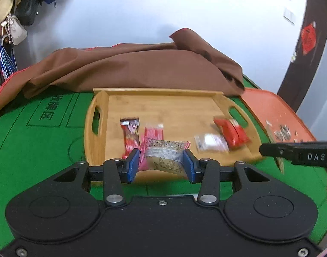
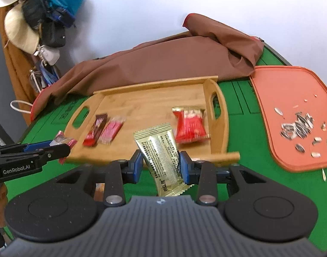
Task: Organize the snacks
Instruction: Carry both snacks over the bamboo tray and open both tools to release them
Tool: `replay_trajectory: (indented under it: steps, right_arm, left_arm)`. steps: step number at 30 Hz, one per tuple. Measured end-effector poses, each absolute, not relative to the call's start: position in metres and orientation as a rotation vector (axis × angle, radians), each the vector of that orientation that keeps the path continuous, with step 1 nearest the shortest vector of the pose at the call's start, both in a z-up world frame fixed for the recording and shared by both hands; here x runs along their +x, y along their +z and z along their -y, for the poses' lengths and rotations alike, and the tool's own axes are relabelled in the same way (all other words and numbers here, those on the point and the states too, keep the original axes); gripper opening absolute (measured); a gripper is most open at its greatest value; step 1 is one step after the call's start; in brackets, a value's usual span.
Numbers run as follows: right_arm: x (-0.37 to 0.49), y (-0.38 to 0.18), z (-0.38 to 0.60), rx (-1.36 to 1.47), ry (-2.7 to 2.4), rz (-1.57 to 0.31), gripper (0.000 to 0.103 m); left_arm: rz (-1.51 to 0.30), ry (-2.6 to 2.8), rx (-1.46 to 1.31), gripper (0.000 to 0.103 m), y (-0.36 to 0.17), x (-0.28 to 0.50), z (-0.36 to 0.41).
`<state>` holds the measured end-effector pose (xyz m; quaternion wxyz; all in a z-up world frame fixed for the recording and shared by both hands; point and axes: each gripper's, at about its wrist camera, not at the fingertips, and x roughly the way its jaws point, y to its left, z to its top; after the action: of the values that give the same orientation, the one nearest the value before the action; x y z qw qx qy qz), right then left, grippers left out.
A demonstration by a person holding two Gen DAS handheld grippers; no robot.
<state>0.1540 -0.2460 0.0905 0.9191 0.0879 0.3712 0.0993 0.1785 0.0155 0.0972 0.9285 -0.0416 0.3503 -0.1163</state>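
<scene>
My left gripper (image 1: 161, 165) has its blue pads clamped on a clear-and-gold snack packet (image 1: 164, 156), which hangs just above the near rim of the bamboo tray (image 1: 163, 91). My right gripper (image 2: 159, 166) pinches a gold foil sachet (image 2: 161, 154) upright, its lower end dangling below the fingers over the green table mat (image 2: 244, 184).

On the tray floor lie a dark-and-red bar (image 2: 96, 129) and a pink packet (image 2: 112, 131) side by side toward the left, and a red packet (image 2: 190, 124) near the right handle. The left view also shows a small white packet (image 1: 210, 142) beside that red one — blurred, so I cannot read it.

Right of the tray sits an orange board (image 2: 268, 107) scattered with sunflower seeds (image 2: 298, 126). Beyond the tray, a brown cloth (image 1: 131, 70) lies rumpled.
</scene>
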Motion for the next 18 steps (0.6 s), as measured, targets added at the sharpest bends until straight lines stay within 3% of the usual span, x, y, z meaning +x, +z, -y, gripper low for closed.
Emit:
replay_trajectory:
  steps: [18]
  right_arm:
    - [0.286,0.063,0.214,0.177,0.151,-0.908,0.042]
  left_arm:
    - [-0.871,-0.164,-0.106,0.041,0.060,0.328,0.007]
